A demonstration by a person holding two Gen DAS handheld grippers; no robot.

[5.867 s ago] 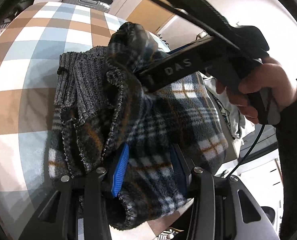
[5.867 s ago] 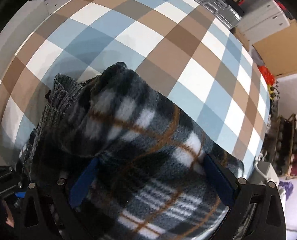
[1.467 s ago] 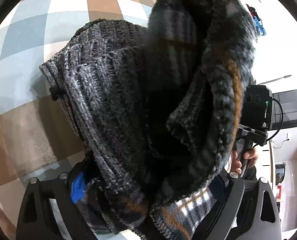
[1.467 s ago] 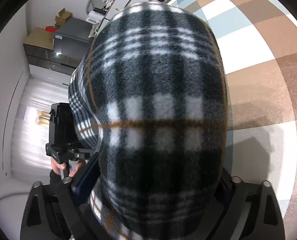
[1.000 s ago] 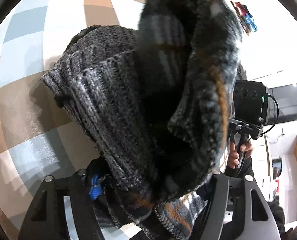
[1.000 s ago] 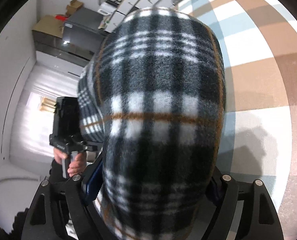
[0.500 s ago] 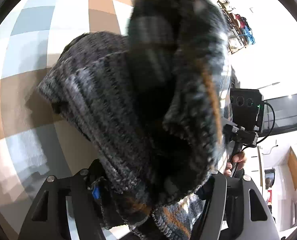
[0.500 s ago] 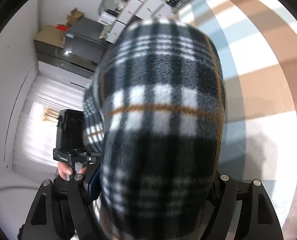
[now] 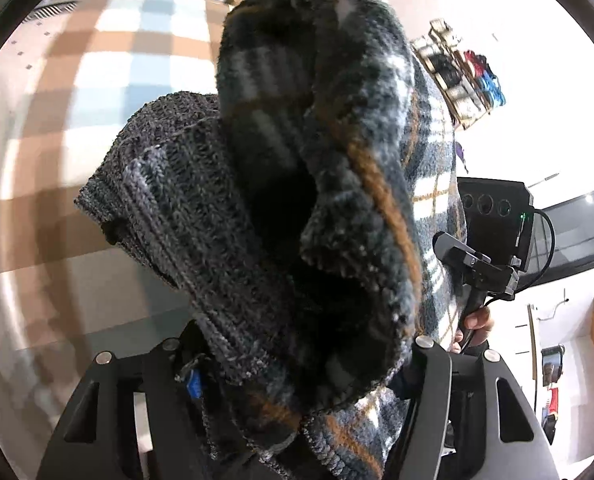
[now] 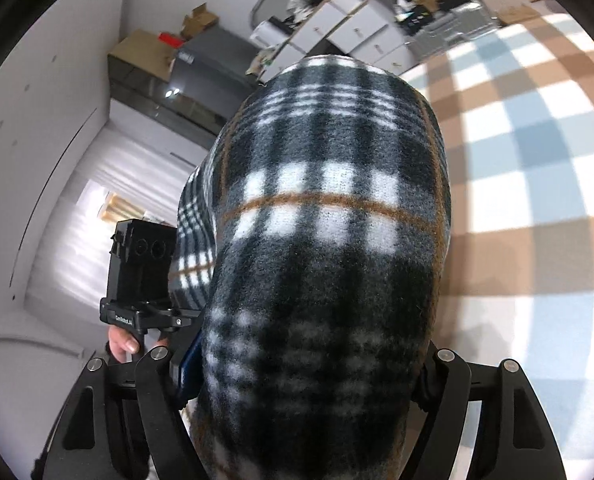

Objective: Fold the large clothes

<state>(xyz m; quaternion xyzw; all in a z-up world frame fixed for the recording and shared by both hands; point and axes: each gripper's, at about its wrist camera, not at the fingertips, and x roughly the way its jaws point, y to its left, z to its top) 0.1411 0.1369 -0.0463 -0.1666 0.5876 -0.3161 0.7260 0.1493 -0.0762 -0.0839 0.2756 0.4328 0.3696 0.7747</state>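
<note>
**Both tongs clamped on the plaid garment, bundle raised off the table**

Left tongs (image 9: 297,376): jaws part-way apart, having closed a little further over the past second, with thick folded cloth packed between them; pads press into it. A sliver of blue pad (image 9: 194,384) shows at 7 o'clock under the knit.

Right tongs (image 10: 309,376): jaws set wide and having narrowed slightly just now, gripped on the same bundle, which fills the whole gap.

Plaid fleece garment (image 10: 329,216): dark grey, white and tan check, with a grey ribbed knit lining (image 9: 185,200) showing on the left-wrist side. It rises from both tongs toward 12 o'clock as a bulky roll, held off the surface.

Table (image 10: 537,168): brown, blue and white checked cover, at 3 o'clock of the bundle in the right view, 9 o'clock in the left.

Each view shows the opposite device and a hand (image 10: 123,342) on its grip.
</note>
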